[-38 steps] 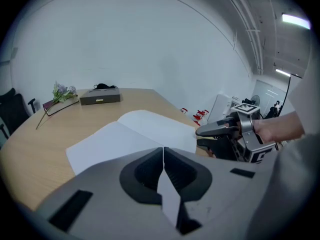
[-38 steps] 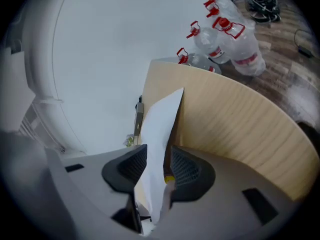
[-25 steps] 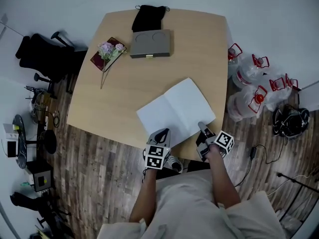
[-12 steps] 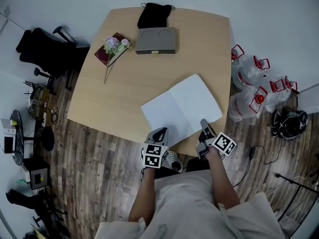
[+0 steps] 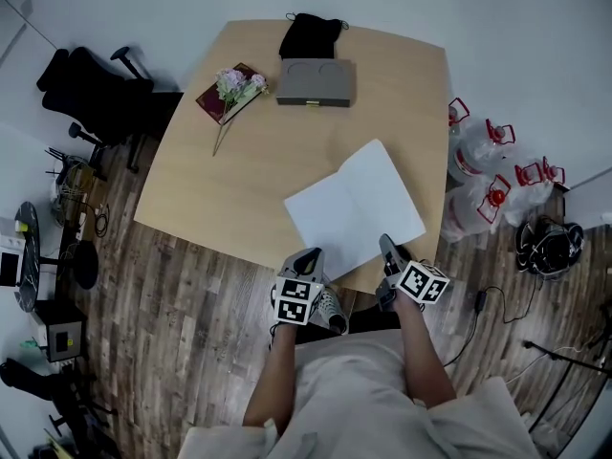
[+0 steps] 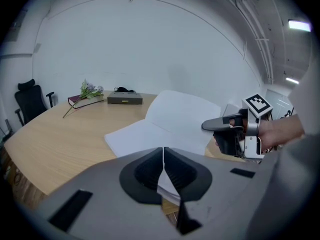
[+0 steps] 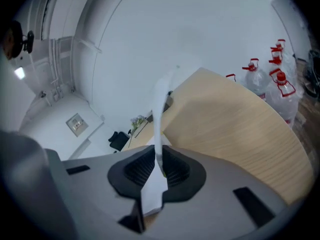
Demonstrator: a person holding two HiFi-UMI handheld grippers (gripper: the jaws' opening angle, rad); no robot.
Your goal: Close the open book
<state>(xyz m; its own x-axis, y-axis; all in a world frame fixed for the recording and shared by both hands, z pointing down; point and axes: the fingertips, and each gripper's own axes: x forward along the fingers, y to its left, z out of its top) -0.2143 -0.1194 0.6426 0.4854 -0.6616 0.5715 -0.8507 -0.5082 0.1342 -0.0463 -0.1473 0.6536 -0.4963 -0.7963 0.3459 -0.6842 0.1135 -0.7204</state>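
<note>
Right gripper view: the right gripper [image 7: 159, 163] is grasping the open white paper book [image 7: 159, 104] by the outer edge of its right-hand leaf [image 6: 192, 111]. The sheet is standing on edge between the pads and rising away from the lens. Its jaws have just been opening a touch, yet the paper is sitting between them and looks pinched. I am reading the rolled wrist as the reason the sheet is upright. The leaf is coming up off the light wooden table [image 7: 240, 129] so it can swing over the spine.

Left gripper view: the left gripper [image 6: 163, 160] is clenched, its jaws meeting on nothing that I can make out. The book's near corner is showing through the gap under the pads. The right half is curving up while the left half is lying flat. I am judging that the closed tips are parked at that corner to steady the flat half while the other folds over.

Head view: the book is lying near the table's front edge, just ahead of both grippers. The flat grey box [image 5: 316, 82] and the sprig of pale flowers [image 5: 239, 84] are sitting well apart at the far side, out of the leaf's sweep.
</note>
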